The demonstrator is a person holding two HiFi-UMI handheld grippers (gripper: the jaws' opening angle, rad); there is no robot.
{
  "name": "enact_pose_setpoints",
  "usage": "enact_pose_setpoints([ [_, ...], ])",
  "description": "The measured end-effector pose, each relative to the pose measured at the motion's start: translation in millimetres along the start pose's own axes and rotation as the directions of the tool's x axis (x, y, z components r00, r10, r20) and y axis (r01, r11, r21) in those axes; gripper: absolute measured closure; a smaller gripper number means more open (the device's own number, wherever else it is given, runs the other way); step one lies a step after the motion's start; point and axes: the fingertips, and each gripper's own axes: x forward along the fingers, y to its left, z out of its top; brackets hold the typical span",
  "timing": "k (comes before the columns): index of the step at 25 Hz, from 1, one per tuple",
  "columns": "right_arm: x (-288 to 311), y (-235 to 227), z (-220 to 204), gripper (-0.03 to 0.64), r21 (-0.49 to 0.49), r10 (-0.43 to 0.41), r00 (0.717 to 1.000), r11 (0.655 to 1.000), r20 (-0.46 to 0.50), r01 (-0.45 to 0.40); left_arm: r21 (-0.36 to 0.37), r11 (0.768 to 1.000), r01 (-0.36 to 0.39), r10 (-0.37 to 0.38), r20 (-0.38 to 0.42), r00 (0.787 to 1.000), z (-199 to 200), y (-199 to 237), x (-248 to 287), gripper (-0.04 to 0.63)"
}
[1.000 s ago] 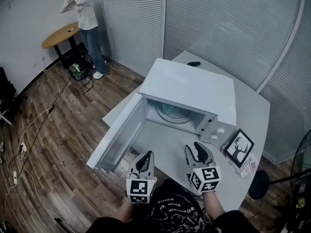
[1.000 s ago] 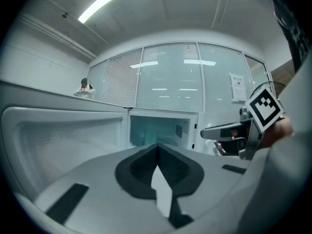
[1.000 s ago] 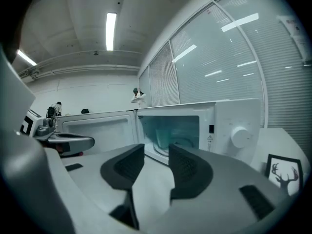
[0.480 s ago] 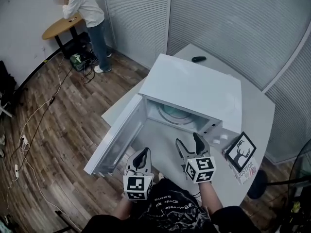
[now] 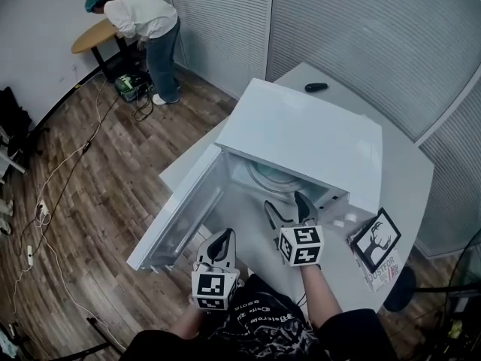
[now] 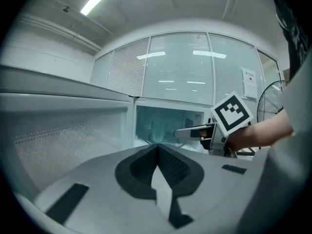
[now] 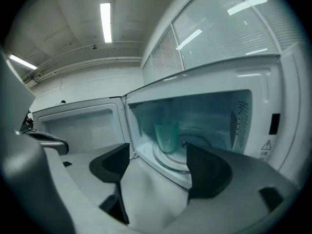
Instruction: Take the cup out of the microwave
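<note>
A deer picture (image 5: 377, 239) sits on the white table (image 5: 409, 179); a person (image 5: 143, 17) bends over a round table (image 5: 89, 36).

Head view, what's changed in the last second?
The right tongs moved forward toward the open microwave, their jaws just opening, nothing between them. The person in the background bent over the round table. Unchanged: the left tongs stay shut and empty, the door is open, the cup sits inside.
</note>
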Motion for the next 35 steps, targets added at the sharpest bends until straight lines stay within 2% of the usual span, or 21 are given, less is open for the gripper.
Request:
enact_pose_setpoints([
  [8,31,-8,5,0.264,-0.038,0.014,0.999,0.999,-0.046,-0.016,0.005,1.000,-0.024,0.024,-0.015,1.000,-2,1,1,0.591],
  [14,52,-9,12,0.262,-0.061,0.014,0.999,0.998,-0.034,-0.016,0.016,1.000,-0.025,0.025,-0.034,0.999,-8,-1,-5,0.591],
  [23,89,-14,12,0.254,-0.054,0.005,0.998,0.999,-0.060,-0.008,0.021,0.999,-0.044,0.045,-0.049,0.998,-14,6,-6,0.591],
  [29,108,-16,8,0.249,-0.036,-0.003,0.997,0.999,-0.083,0.000,0.011,0.996,-0.088,0.089,-0.068,0.994,-21,18,-15,0.591],
  [35,119,-17,8,0.239,-0.046,-0.007,0.996,0.999,-0.092,0.003,0.001,0.996,-0.091,0.090,-0.089,0.992,-28,18,-13,0.592],
])
